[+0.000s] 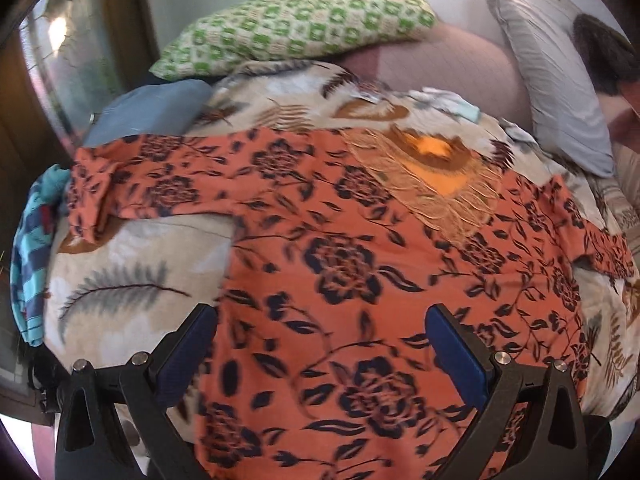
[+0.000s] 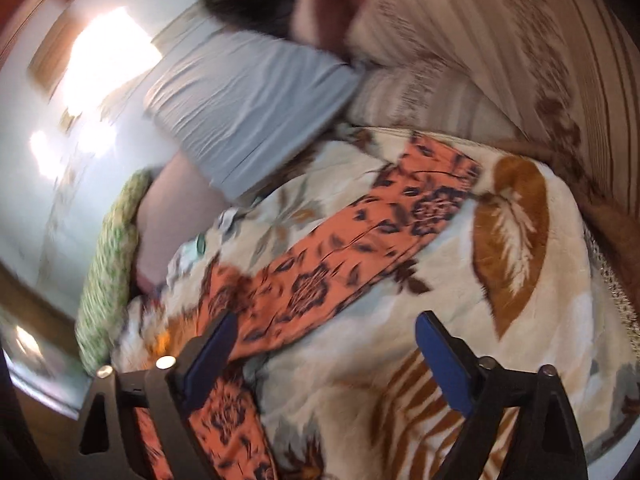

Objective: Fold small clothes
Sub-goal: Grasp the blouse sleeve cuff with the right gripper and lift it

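Sleeve (image 2: 360, 236) alone fills your right view; your left shows the whole orange floral garment (image 1: 360, 280) spread flat on the bed. Both grippers (image 1: 320, 344) (image 2: 324, 356) gape, gripping nothing.

Beneath my claws I see a cream leaf-print blanket (image 1: 132, 264). Far ahead of the left claw lie a green patterned pillow (image 1: 296, 28) and a grey pillow (image 1: 548, 92); a blue striped cloth (image 1: 32, 264) hangs off to its left.
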Demonstrator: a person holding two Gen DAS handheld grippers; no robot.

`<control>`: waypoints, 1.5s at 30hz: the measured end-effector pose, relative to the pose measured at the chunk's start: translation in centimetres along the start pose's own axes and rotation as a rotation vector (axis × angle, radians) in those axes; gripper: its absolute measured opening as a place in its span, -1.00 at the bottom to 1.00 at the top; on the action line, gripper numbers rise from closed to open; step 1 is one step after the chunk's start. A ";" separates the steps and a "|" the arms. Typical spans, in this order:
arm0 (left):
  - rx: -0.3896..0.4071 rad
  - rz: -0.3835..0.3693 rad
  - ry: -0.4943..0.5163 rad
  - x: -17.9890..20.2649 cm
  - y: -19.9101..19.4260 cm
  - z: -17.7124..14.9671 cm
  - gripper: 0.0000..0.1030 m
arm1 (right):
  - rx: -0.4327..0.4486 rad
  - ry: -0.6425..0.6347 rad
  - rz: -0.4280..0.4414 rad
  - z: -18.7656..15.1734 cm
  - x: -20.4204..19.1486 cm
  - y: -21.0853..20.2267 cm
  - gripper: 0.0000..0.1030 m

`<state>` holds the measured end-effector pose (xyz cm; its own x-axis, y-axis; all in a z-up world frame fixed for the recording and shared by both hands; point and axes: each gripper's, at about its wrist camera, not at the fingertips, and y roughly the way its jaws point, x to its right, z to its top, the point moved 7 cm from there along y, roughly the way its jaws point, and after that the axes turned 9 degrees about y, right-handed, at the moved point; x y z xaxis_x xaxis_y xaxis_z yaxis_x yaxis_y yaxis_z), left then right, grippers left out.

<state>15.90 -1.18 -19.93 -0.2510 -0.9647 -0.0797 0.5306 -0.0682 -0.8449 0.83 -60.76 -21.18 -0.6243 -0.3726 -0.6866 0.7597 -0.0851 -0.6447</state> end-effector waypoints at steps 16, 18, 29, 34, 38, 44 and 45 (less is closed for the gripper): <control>0.007 0.031 0.160 8.5 1.8 5.3 1.00 | -0.001 0.304 -0.023 10.2 9.0 10.1 -0.06; 0.021 0.014 0.156 9.3 2.5 6.4 1.00 | 0.029 0.311 -0.036 10.7 9.5 10.9 -0.30; 0.081 -0.019 0.026 5.4 6.1 9.8 1.00 | 0.071 0.150 0.198 8.6 -1.7 8.2 -0.86; 0.144 0.053 -0.067 -0.9 6.0 10.4 1.00 | -0.038 -0.008 0.359 2.5 -15.5 6.7 -0.86; 0.184 0.171 -0.129 -6.8 6.0 10.4 1.00 | -0.153 -0.117 0.483 -5.1 -26.8 7.3 -0.86; 0.174 0.302 -0.273 -15.9 7.0 9.3 1.00 | -0.379 -0.186 0.613 -20.6 -39.1 12.4 -0.86; 0.171 0.322 -0.283 -16.9 7.1 9.0 1.00 | -0.410 -0.188 0.619 -23.3 -39.8 13.3 -0.86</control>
<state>31.15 12.33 -19.80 0.1672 -0.9735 -0.1557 0.6775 0.2282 -0.6993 31.56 -25.55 -10.21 -0.0375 -0.3950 -0.9179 0.8095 0.5266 -0.2597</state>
